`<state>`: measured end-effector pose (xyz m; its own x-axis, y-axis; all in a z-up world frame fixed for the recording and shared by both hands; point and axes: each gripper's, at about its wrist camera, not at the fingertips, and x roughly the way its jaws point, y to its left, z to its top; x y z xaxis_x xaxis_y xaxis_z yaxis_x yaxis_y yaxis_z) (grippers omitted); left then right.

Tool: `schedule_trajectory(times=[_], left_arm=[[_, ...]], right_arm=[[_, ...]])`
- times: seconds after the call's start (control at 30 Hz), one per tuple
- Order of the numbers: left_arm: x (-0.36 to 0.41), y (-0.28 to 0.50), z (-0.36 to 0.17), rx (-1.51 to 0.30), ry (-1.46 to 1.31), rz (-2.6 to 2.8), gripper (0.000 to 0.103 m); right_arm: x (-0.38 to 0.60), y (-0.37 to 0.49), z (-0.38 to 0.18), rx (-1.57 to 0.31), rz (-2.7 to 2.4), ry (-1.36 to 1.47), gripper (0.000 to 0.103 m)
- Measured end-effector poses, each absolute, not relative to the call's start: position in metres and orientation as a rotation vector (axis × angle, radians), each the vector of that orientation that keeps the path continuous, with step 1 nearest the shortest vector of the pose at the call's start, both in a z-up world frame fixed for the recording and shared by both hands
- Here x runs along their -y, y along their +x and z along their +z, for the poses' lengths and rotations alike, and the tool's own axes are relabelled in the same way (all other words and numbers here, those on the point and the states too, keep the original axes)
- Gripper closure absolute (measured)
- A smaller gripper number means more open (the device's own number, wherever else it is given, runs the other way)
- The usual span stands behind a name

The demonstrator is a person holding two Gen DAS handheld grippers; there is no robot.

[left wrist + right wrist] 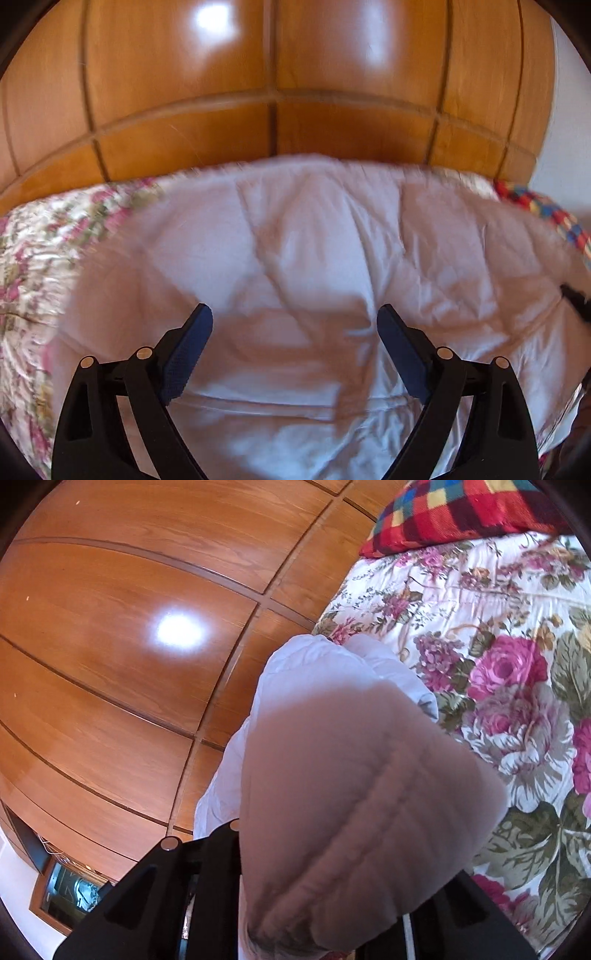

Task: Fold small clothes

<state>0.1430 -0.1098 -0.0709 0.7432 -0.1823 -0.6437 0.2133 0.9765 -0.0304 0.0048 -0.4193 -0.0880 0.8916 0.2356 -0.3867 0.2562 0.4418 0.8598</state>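
White garment [314, 258] lies spread on floral bedspread [33, 251], near the wooden wardrobe [258, 74]. Left gripper [294, 325] hovers over it, jaws spread, nothing between them, likely lining up on a hem. Right gripper [332, 849]: cloth draped across the lens hides the fingers, probably pinching a lifted edge; cannot tell for certain. Checked pillow [461, 509] well apart, no obstruction

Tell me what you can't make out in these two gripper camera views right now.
- Right gripper fingertips: right wrist view, covered by the white garment draped close over the lens; grip unconfirmed.
- Garment type: left wrist view, motion blur and the left gripper hide its near edge.
- Dark object: left wrist view, cut off at the right edge.
- Plaid blanket: cropped in both views.
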Motion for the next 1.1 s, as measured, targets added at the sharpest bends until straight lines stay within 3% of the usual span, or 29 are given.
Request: schedule_trajectory(times=[0.3,0.47,0.63,0.83,1.1], left_arm=[[0.005,0.147,-0.077,-0.706,-0.145,-0.05,0.014],[-0.008,0.117,-0.091,-0.654,-0.045,-0.005,0.014],[-0.05,0.106,-0.096,-0.637,-0.177,0.08,0.014],[-0.049,0.116,-0.118,-0.724,-0.098,0.025,0.013],[-0.059,0.119,-0.124,-0.745,-0.231,-0.041,0.014]], right_arm=[[0.419,0.013,-0.078,-0.537,-0.072,1.059,0.085],[0.4,0.023,-0.039,-0.545,-0.103,0.894,0.085],[0.374,0.033,-0.004,-0.563,-0.145,0.71,0.085],[0.334,0.043,0.031,-0.559,-0.169,0.534,0.085],[0.259,0.053,0.071,-0.516,-0.161,0.189,0.084]])
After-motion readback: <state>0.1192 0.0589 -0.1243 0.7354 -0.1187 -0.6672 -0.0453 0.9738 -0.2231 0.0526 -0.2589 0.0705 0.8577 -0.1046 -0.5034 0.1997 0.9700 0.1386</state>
